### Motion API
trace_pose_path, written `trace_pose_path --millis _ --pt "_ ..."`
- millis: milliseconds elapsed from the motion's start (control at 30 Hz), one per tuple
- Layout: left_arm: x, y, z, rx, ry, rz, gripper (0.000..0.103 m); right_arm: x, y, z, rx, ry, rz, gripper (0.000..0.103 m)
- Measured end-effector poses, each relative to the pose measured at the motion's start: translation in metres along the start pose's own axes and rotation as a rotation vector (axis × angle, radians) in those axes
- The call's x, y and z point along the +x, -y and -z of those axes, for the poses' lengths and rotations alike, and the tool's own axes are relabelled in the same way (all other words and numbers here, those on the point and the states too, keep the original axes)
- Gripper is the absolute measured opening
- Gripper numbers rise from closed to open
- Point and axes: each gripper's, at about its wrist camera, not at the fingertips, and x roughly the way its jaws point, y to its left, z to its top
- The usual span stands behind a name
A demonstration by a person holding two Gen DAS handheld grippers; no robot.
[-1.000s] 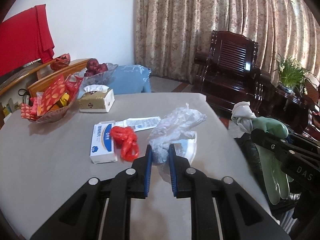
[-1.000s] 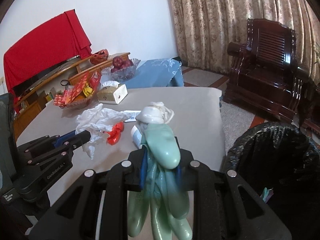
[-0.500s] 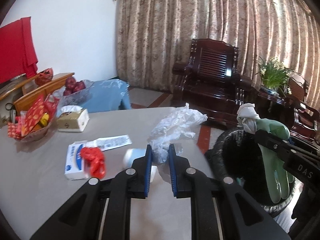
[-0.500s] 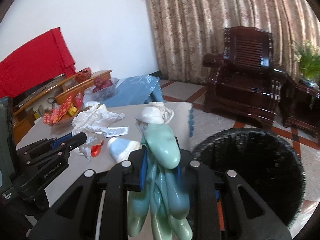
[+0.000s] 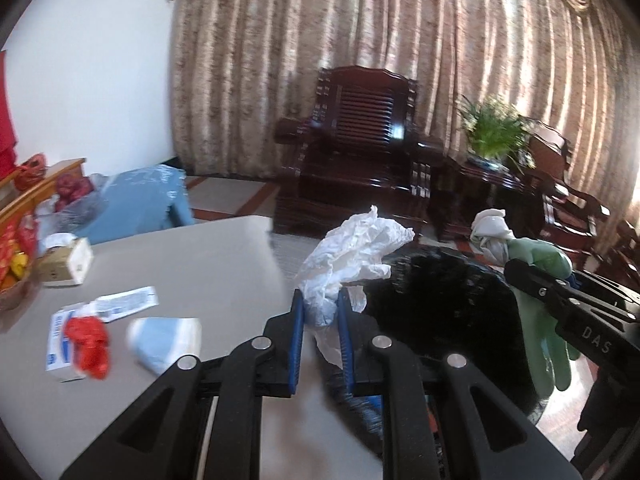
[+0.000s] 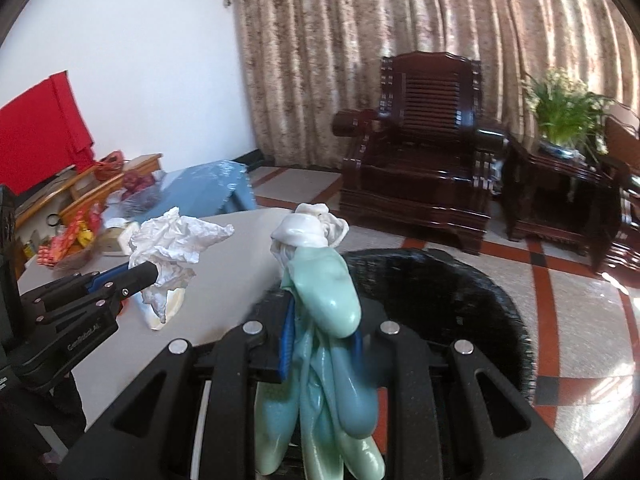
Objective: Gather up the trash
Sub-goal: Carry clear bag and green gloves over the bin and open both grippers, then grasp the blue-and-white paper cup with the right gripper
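Left gripper (image 5: pixel 321 312) pinches crumpled white plastic glove (image 5: pixel 352 256).

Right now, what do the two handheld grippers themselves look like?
Both grippers are matte black plastic with blue pads on the fingers and round silver bolts on the linkages. The left gripper has pale lettering on its side; the right gripper reads DAS.

Two claw-mounted fisheyes, close, angled downward, both on table (image 5: pixel 192 264) edge (and bin (image 6: pixel 448 292)).

The crumpled white plastic bag (image 5: pixel 352 256) and the pale green rubber glove (image 6: pixel 324 308) hang above the black-lined trash bin (image 6: pixel 452 300), beyond the surface's edge.
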Motion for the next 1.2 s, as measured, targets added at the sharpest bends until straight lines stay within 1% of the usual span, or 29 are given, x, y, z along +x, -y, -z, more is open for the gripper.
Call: trace_pose_path --millis 233,433,467,500,533,567,600,633,667,700,767,833,867,967,1033,1067,1200 --pt "0.039 0.040 -0.001 0.036 -0.047 0.065 0.016 0.017 0.038 0.014 0.036 -0.036 0.063 0.021" --pt "0.066 0.064 0.001 0.051 -0.073 0.095 0.017 0.032 0.064 0.026 0.074 -0.064 0.096 0.025" --pt "0.069 0.066 0.001 0.050 -0.078 0.100 0.021 0.034 0.068 0.029 0.080 -0.072 0.104 0.029" --pt "0.071 0.066 0.001 0.045 -0.084 0.104 0.022 0.036 0.071 0.032 0.085 -0.078 0.119 0.031" --pt "0.072 0.066 0.001 0.039 -0.088 0.111 0.026 0.036 0.072 0.033 0.088 -0.081 0.127 0.034" --pt "0.073 0.066 0.001 0.033 -0.092 0.120 0.037 0.037 0.074 0.035 0.092 -0.086 0.135 0.039" --pt "0.073 0.065 0.000 0.026 -0.094 0.125 0.043 0.037 0.077 0.038 0.100 -0.090 0.146 0.051" --pt "0.073 0.064 0.000 0.020 -0.094 0.128 0.053 0.036 0.079 0.040 0.108 -0.084 0.158 0.058" --pt "0.071 0.062 0.000 0.012 -0.092 0.132 0.057 0.033 0.080 0.042 0.114 -0.073 0.170 0.068" --pt "0.069 0.059 0.001 0.007 -0.089 0.133 0.058 0.031 0.080 0.042 0.116 -0.065 0.178 0.080" --pt "0.064 0.054 -0.001 0.005 -0.079 0.124 0.073 0.026 0.077 0.043 0.119 -0.045 0.193 0.093" --pt "0.056 0.045 0.000 -0.001 -0.059 0.108 0.079 0.023 0.078 0.043 0.124 -0.036 0.183 0.094" --pt "0.052 0.040 -0.002 -0.002 -0.050 0.099 0.080 0.021 0.077 0.042 0.129 -0.032 0.175 0.097" --pt "0.039 0.023 -0.002 0.001 -0.032 0.061 0.083 0.016 0.070 0.037 0.140 -0.013 0.158 0.097" --pt "0.025 0.002 0.000 -0.010 -0.014 0.024 0.084 0.014 0.059 0.034 0.138 0.000 0.139 0.097" --pt "0.021 -0.003 0.001 -0.015 -0.009 0.013 0.084 0.014 0.051 0.033 0.132 0.003 0.123 0.097" --pt "-0.004 -0.048 0.008 -0.052 0.009 -0.076 0.084 0.020 0.017 0.024 0.096 0.002 0.065 0.097"
